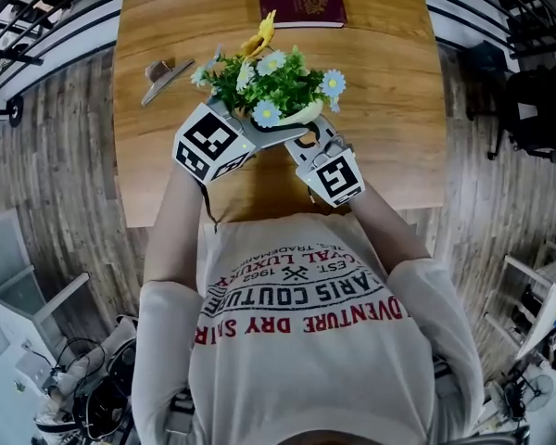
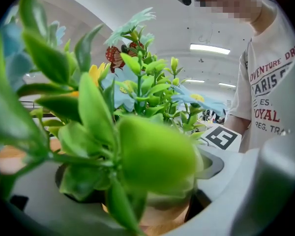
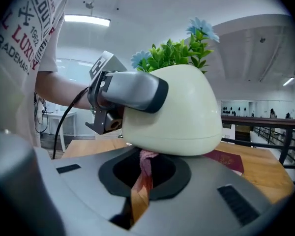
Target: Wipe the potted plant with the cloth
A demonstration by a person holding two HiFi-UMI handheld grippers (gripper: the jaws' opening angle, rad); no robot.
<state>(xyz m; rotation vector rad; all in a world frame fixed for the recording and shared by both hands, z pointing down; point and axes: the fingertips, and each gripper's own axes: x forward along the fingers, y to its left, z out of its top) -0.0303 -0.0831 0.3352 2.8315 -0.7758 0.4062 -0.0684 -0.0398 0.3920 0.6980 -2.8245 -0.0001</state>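
Potted plant (image 1: 269, 86) at upper centre of the head view, standing on wooden table (image 1: 389, 109), left gripper (image 1: 276, 130) clamped on its cream pot (image 3: 182, 112), right gripper (image 1: 308, 143) jaws pressed together on pinkish cloth (image 3: 143, 173), cloth touching the pot's wall, maroon book (image 1: 301, 3) at top edge.

We read print only on the person's shirt (image 1: 301, 313): "ADVENTURE DRY", "PARIS COUTURE", "EST. 1962", "ROYAL LUXURY", "REG. TRADEMARK". Beyond the potted plant (image 1: 269, 86), the maroon book (image 1: 301, 3) bears gold print too small for us to read.
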